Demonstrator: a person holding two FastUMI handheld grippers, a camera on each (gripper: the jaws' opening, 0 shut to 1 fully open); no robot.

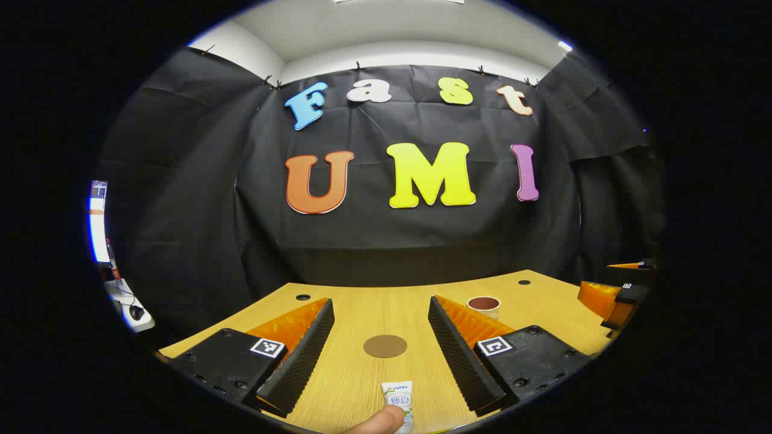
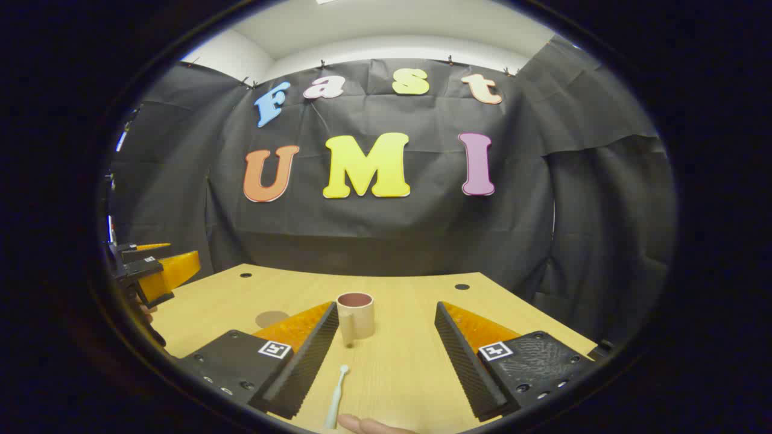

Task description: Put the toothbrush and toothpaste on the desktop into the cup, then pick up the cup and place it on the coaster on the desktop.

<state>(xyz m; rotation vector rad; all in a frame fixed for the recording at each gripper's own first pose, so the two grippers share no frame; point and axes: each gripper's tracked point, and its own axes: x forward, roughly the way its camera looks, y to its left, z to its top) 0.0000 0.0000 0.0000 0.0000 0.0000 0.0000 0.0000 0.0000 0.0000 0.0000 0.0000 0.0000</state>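
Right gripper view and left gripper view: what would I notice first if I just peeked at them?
Probably the cup, standing upright on the wooden table between the right gripper's wide-open fingers, with the toothbrush lying flat in front of it. In the left gripper view, the toothpaste lies at the bottom edge between the open left gripper's fingers, a fingertip on it, and the round coaster sits just beyond.

Each gripper carries two long wedge-shaped fingers with ribbed, sawtooth inner faces and translucent ribbed outer panels. Behind the left gripper [image 1: 381,343] fingers sit flat dark blocks with round screw holes, each bearing a square black-and-white marker. The right gripper [image 2: 386,349] has the same blocks, screws and markers, one block stippled.
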